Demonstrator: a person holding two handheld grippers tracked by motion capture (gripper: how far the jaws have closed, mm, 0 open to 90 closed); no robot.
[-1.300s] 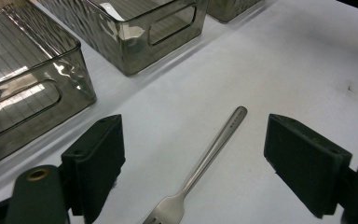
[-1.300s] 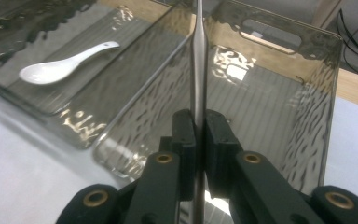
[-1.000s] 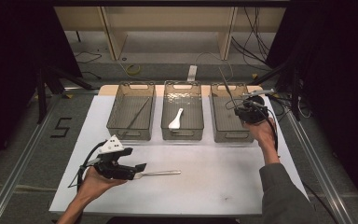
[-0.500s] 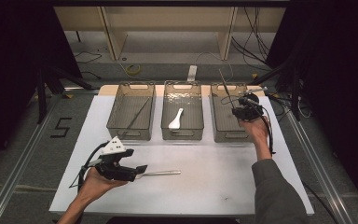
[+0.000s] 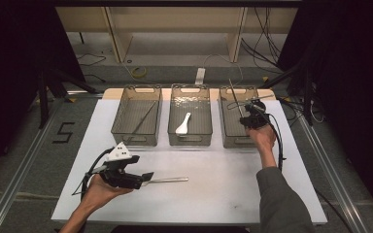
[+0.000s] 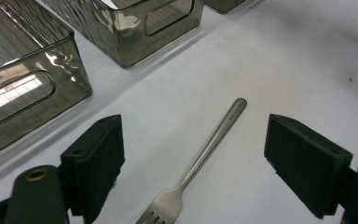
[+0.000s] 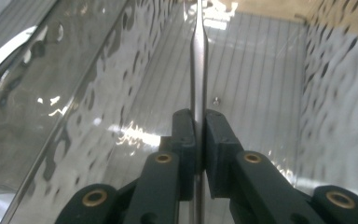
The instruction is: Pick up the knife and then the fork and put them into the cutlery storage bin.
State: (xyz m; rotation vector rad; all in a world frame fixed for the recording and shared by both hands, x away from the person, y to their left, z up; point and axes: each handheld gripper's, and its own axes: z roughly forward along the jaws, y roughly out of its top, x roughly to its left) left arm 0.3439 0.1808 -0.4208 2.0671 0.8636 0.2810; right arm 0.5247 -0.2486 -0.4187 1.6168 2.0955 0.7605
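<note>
A steel fork (image 5: 167, 180) (image 6: 205, 149) lies on the white table, tines toward my left gripper (image 5: 145, 178) (image 6: 196, 140). That gripper is open, its jaws wide on either side of the fork's neck and not touching it. My right gripper (image 5: 250, 116) (image 7: 199, 126) is shut on a thin metal utensil (image 5: 234, 94) (image 7: 198, 56), seen edge-on. It holds the utensil inside the right smoky bin (image 5: 233, 141) (image 7: 98, 84), with the free end tilted up toward the far rim.
Three smoky clear bins stand in a row at the back of the table. The left bin (image 5: 136, 141) holds a thin long utensil (image 5: 143, 119), and the middle bin (image 5: 190, 141) holds a white spoon (image 5: 183, 124). Cables trail from both grippers.
My right gripper has sunk and shifted a little left into the right bin with the metal utensil. The left gripper and the fork have stayed put.
</note>
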